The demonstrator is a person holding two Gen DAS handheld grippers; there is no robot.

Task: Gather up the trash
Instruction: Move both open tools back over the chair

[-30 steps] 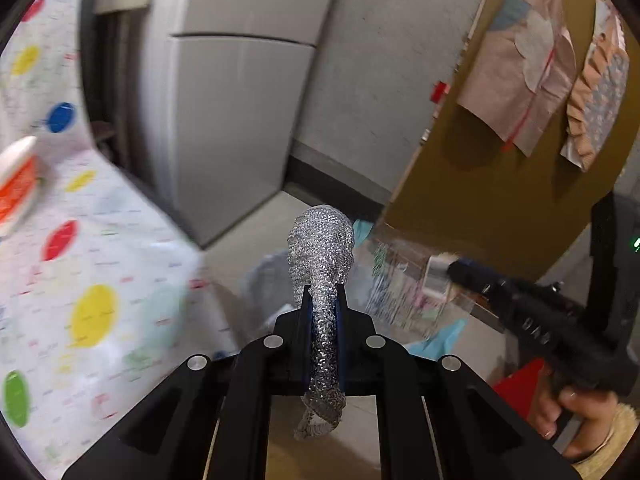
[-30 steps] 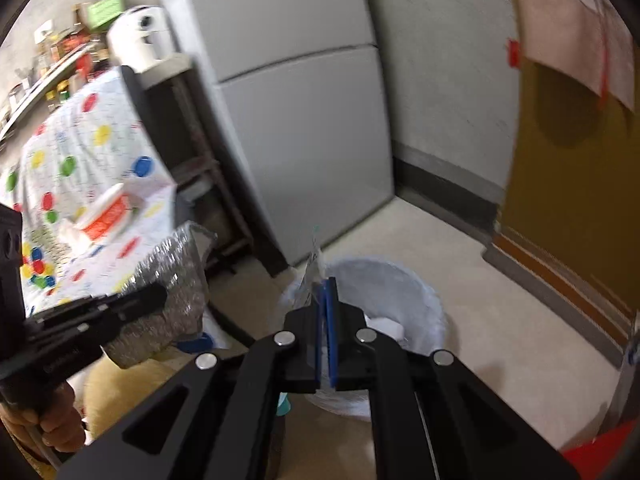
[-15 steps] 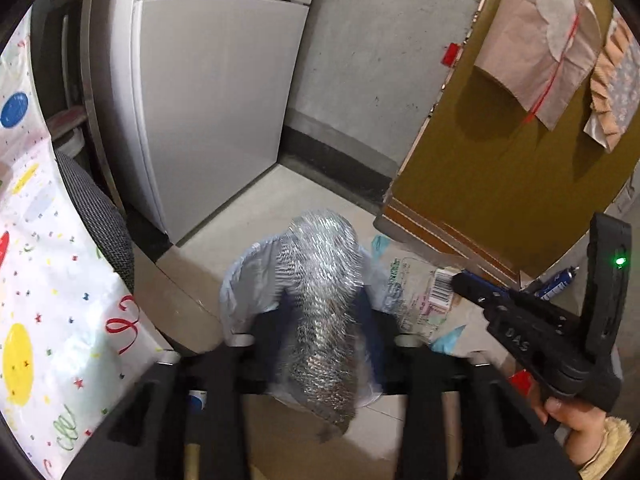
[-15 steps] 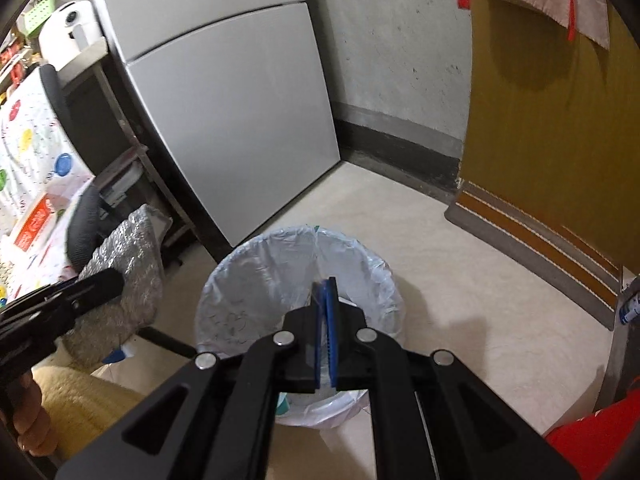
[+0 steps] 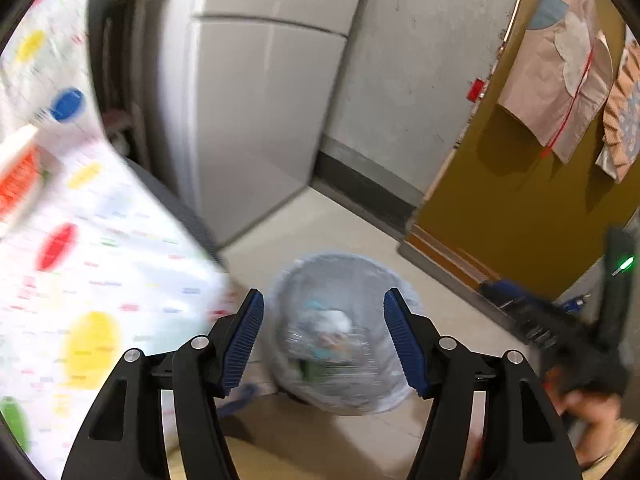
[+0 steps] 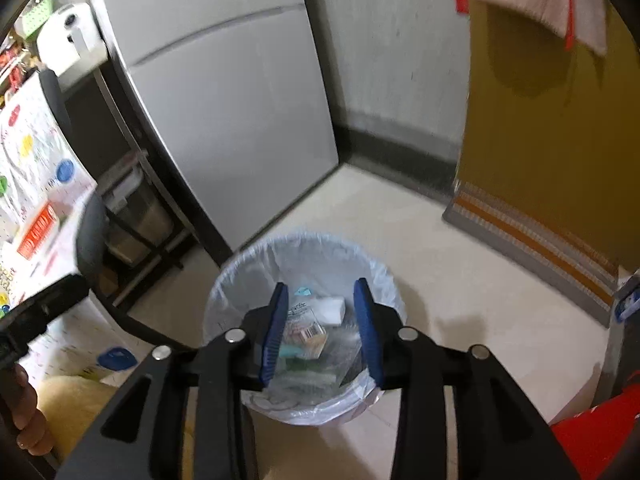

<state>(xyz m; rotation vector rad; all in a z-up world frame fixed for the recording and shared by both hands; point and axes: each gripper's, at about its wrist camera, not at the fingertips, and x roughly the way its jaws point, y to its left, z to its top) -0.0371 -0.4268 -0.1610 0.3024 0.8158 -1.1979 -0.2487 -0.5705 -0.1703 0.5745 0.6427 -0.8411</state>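
Both grippers, left (image 5: 323, 338) and right (image 6: 320, 328), have just opened, empty, over the lined bin (image 6: 256, 264) holding wrappers (image 6: 306, 330).

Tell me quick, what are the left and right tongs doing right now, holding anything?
Left tongs: open, nothing between them, jaws just opened above the trash bin.
Right tongs: open, empty, jaws just opened over the bin.

Grey fridge (image 6: 224, 92) against grey wall (image 6: 384, 40). Ochre door (image 6: 552, 152), pink cloth (image 5: 560, 80) hung on it. Spotted tablecloth (image 5: 80, 272) at left edge. Pale floor (image 6: 440, 280). Striped mat (image 6: 532, 248) at door's foot.
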